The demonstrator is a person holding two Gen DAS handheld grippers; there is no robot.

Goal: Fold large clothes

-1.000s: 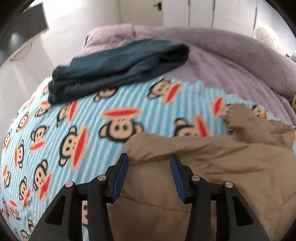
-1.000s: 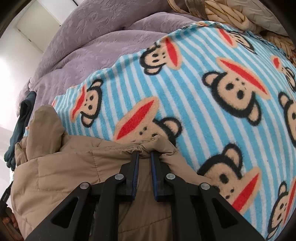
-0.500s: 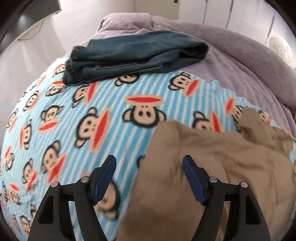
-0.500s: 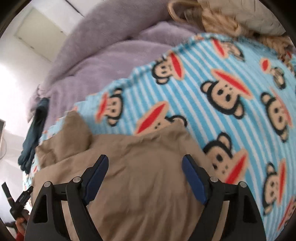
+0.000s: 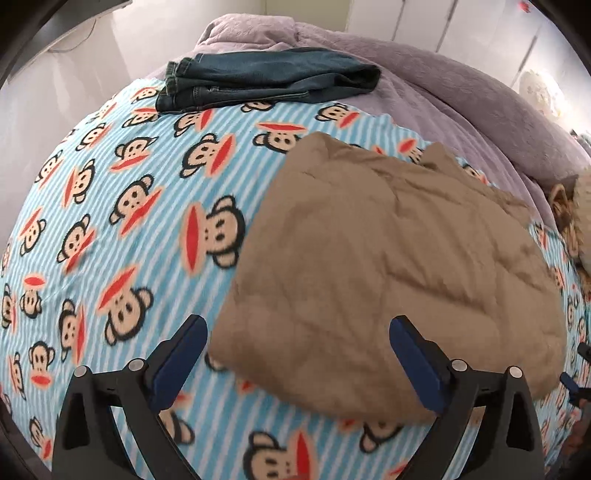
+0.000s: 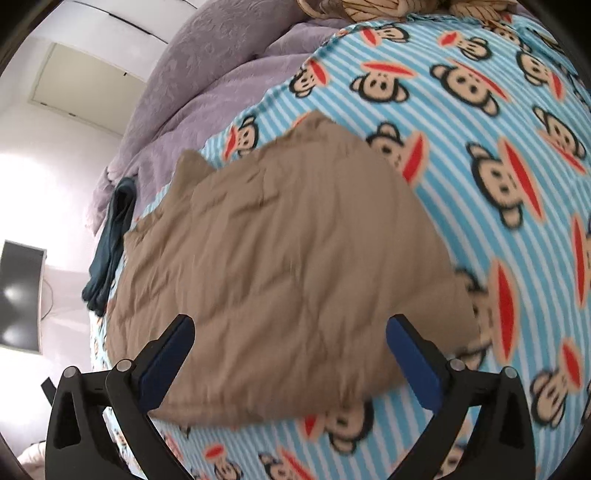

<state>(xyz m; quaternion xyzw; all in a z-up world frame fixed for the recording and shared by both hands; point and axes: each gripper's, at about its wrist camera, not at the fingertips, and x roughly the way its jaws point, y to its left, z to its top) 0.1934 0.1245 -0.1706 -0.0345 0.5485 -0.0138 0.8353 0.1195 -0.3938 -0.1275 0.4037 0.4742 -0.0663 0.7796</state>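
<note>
A tan quilted garment (image 5: 388, 266) lies folded into a rough rectangle on the blue striped monkey-print blanket (image 5: 122, 229). My left gripper (image 5: 299, 354) hovers above its near left corner, jaws opening wide, nothing touching its blue pads (image 5: 413, 350). In the right wrist view the same tan garment (image 6: 288, 258) lies below my right gripper (image 6: 291, 350), whose jaws are also opening wide and hold nothing. Both grippers are lifted clear of the fabric.
Folded dark blue jeans (image 5: 266, 79) rest at the blanket's far edge, and show as a dark strip of jeans (image 6: 110, 243) in the right wrist view. A lilac quilt (image 5: 461, 96) covers the bed behind. A woven tan object (image 6: 369, 9) sits at the head. A dark screen (image 6: 20, 295) hangs on the wall.
Both grippers let go of the tan garment's far edge, spread their jaws wide and pulled back and up. The garment now lies flat and whole in both views.
</note>
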